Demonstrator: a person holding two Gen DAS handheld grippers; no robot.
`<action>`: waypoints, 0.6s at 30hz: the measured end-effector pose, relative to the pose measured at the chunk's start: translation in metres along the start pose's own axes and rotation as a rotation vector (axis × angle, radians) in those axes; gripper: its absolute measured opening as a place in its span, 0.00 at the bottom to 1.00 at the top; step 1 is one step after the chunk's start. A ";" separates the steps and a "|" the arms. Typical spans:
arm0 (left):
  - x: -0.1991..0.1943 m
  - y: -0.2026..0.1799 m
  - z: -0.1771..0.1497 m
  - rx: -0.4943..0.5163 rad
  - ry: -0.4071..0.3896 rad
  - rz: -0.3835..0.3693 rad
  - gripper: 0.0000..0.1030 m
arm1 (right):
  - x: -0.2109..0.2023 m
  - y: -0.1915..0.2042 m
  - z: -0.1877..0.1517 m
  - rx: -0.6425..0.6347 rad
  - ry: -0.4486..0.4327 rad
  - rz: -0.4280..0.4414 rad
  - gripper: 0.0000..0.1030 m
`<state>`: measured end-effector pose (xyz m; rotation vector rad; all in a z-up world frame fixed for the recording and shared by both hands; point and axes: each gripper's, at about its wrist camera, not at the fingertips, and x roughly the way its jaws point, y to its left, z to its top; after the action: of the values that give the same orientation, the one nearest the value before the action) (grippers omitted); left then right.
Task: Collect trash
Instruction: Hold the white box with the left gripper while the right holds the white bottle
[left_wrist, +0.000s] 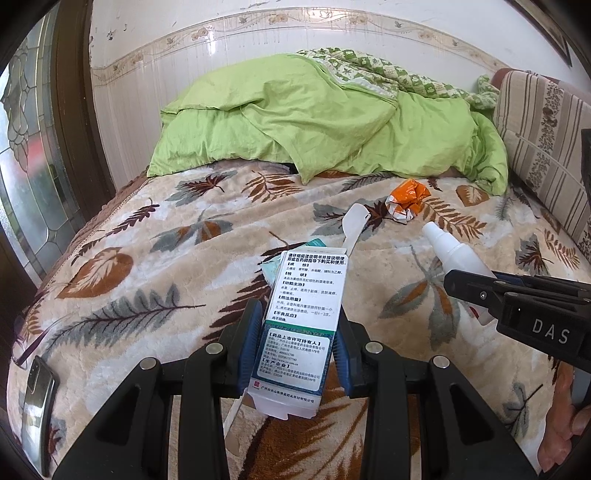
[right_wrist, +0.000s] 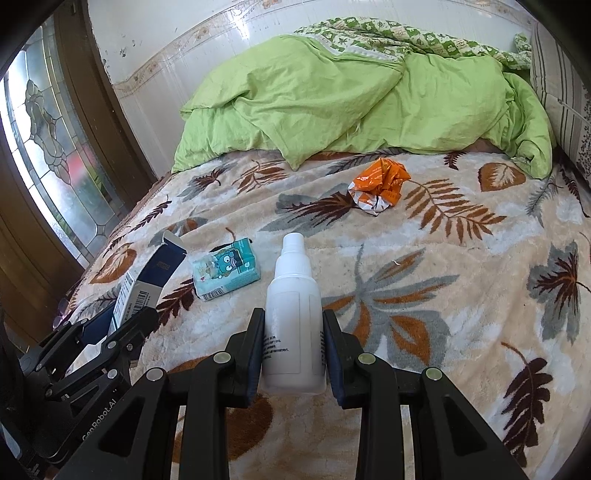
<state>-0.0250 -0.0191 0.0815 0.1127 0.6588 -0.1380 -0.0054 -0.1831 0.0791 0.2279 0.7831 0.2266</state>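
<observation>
A bed covered by a leaf-patterned blanket (right_wrist: 443, 258) fills both wrist views, with a rumpled green duvet (left_wrist: 314, 125) heaped at its far end against a tiled wall. At the far left, only the left wrist view shows a dark phone (left_wrist: 38, 402) lying near the blanket's edge. Next, the left gripper (left_wrist: 301, 354) has its jaws pinching a medicine box (left_wrist: 301, 332) printed with Chinese text; the right wrist view shows that same box (right_wrist: 147, 280) from the side, with a barcode and an open end flap. A teal tissue packet (right_wrist: 225, 271) with a cartoon face lies flat on the blanket in full sight of the right view, while the left view shows only a corner of it behind the box. A white plastic spoon (left_wrist: 354, 225) appears in the left view alone. Further right, the right gripper (right_wrist: 293, 354) has its jaws clamped on a white spray bottle (right_wrist: 293, 314), nozzle pointing away. A crumpled orange wrapper (right_wrist: 380, 188) lies beyond on the blanket, near the duvet.
</observation>
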 end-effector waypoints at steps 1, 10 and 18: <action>0.000 0.000 0.000 0.001 0.000 0.000 0.34 | 0.000 0.000 0.000 0.001 0.000 0.000 0.31; 0.000 0.000 0.000 0.003 -0.002 0.002 0.34 | 0.000 0.001 0.001 0.001 -0.001 0.001 0.31; -0.002 -0.001 0.002 0.007 -0.010 0.002 0.34 | -0.003 -0.001 0.002 0.009 -0.011 -0.001 0.31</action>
<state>-0.0253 -0.0200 0.0847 0.1198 0.6485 -0.1388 -0.0055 -0.1848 0.0820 0.2372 0.7737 0.2209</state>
